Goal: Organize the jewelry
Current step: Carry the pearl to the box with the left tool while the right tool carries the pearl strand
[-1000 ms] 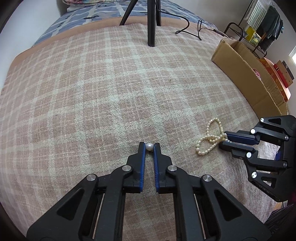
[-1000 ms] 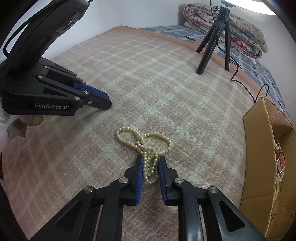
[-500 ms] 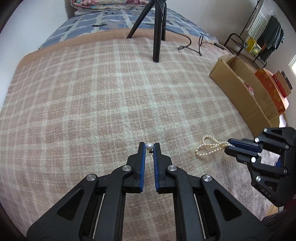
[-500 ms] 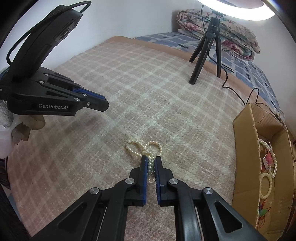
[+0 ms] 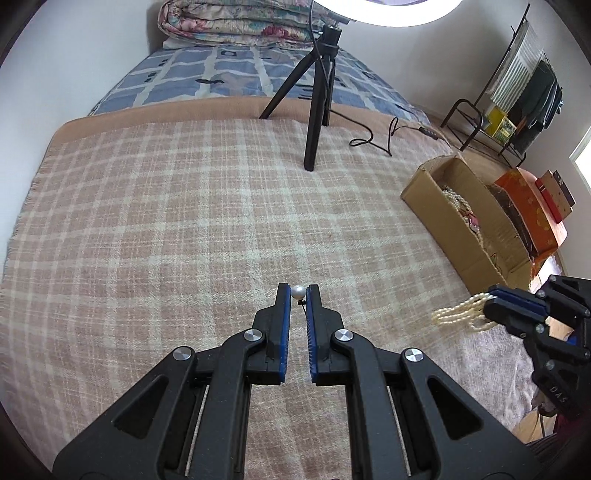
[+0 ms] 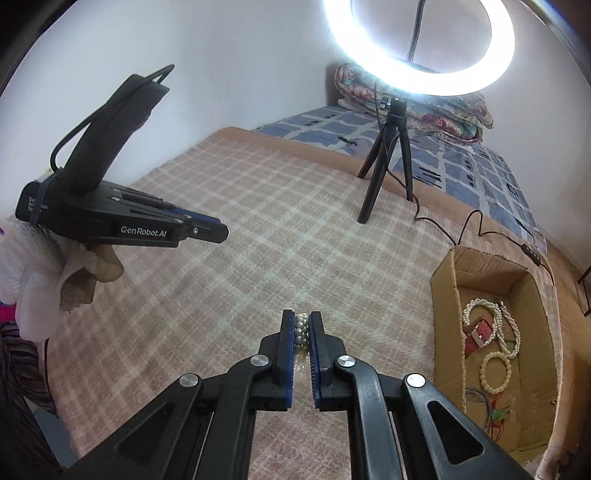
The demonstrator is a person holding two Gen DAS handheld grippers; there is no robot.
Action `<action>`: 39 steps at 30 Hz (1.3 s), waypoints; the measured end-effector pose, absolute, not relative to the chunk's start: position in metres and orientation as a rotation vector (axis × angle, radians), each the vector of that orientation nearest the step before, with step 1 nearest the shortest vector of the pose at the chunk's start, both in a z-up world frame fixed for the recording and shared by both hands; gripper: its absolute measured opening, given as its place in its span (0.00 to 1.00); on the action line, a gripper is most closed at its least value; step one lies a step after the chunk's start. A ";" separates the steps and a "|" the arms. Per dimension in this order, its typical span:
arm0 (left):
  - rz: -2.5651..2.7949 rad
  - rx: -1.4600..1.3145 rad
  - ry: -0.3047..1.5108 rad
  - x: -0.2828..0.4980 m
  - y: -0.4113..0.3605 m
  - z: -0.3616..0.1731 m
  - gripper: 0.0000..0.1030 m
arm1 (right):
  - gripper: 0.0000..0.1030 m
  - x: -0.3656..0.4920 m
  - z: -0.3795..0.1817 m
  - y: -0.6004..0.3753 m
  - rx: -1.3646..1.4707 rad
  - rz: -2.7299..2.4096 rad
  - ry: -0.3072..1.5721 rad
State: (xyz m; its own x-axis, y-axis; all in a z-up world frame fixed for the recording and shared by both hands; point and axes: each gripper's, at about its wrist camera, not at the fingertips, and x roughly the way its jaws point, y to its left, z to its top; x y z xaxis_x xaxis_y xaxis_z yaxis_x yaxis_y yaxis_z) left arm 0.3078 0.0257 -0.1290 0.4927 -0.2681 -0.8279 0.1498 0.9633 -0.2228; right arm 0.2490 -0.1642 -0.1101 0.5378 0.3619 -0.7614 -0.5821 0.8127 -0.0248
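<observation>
My left gripper is shut on a single white pearl piece, held above the plaid blanket. My right gripper is shut on a pearl necklace and holds it lifted off the blanket; in the left wrist view its strands hang from the right gripper. An open cardboard box with several pearl strands and other jewelry sits at the right; it also shows in the left wrist view. The left gripper also shows in the right wrist view.
A ring light on a black tripod stands at the blanket's far side, its cable trailing right. Folded quilts lie at the bed's head. An orange box and a clothes rack stand beyond the bed's right edge.
My right gripper closed on the pearl necklace and lifted it off the blanket. Both grippers have risen and tilted up. The left gripper still holds the pearl.
</observation>
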 end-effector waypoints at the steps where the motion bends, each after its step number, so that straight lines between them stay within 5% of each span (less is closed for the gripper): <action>1: -0.256 -0.127 1.018 0.307 0.024 -0.126 0.06 | 0.05 0.247 -0.106 -0.167 -0.281 0.566 0.820; 17: -0.350 -0.125 0.960 0.307 -0.024 -0.098 0.06 | 0.05 0.230 -0.057 -0.252 -0.165 0.397 0.714; 39: -0.451 -0.094 0.905 0.350 -0.137 -0.078 0.06 | 0.05 0.234 -0.066 -0.360 -0.077 0.222 0.745</action>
